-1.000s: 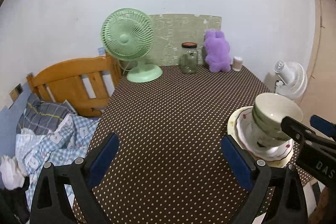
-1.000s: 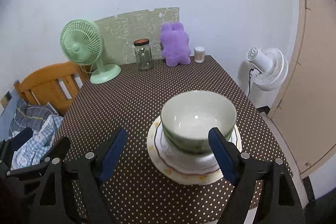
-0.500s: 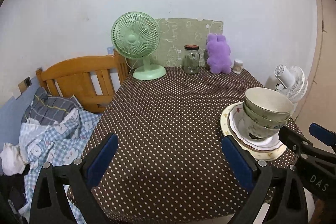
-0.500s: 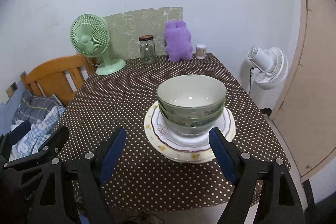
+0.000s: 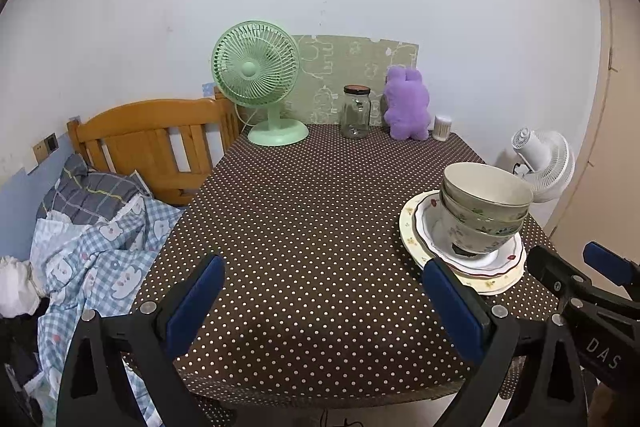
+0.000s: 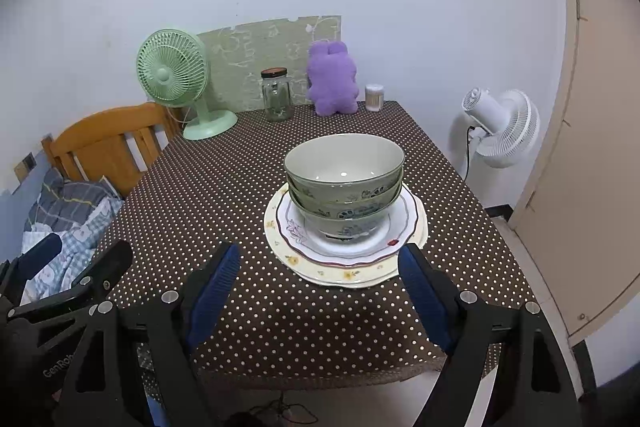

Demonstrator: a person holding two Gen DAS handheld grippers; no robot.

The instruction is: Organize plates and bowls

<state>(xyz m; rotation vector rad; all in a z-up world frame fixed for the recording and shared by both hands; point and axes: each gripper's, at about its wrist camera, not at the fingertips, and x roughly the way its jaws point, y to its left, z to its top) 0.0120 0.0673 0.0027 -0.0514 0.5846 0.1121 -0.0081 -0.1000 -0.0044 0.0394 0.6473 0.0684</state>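
Several green patterned bowls sit nested on a stack of plates near the front right of the dotted table. My right gripper is open and empty, its blue pads just short of the plates, one on each side of the stack. Left of the stack, over the table's front edge, my left gripper also stands open with nothing between its fingers. The right gripper's black arm shows at the lower right of the left wrist view.
At the table's back stand a green fan, a glass jar, a purple plush toy and a small container. A wooden bed frame with checked bedding lies left. A white fan stands right, near a door.
Both grippers have drawn back from the table, so the bowls and plates look smaller and farther away. Both stayed open and empty; the stack has not moved.
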